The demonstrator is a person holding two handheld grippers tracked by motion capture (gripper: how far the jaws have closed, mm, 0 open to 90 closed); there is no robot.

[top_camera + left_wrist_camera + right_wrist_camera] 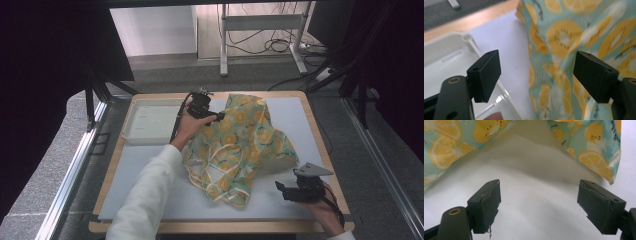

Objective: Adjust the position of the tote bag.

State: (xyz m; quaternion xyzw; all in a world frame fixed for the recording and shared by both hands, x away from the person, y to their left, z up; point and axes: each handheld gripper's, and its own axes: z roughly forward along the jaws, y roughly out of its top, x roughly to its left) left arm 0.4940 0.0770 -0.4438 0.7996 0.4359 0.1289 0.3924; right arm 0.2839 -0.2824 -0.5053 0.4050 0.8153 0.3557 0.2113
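Nearest to the person, at the front right part of the table (150, 210), the right gripper (281, 188) is held low over the white mat (280, 207), and its grey three-cornered plate (311, 170) points to the right. In the right gripper view its jaws stand wide apart and hold nothing; between them is bare white surface, and the edge of the cloth (454, 142) lies just beyond the tips, not touching them. The cloth (240, 145), light green with a yellow lemon-slice print, lies crumpled in the middle of the table, with a cream trim along its near edge. Farther away, the left gripper (218, 118) is at the far left side of the cloth, held by the left hand (186, 126) in a white sleeve (145, 195). In the left gripper view its jaws are also spread wide and not clamped on anything; the cloth (574, 50) hangs between them, closer to the right jaw, but I cannot tell whether it touches that jaw. Just beside this gripper, at the far left corner of the table, stands a shallow white tray (134, 131).
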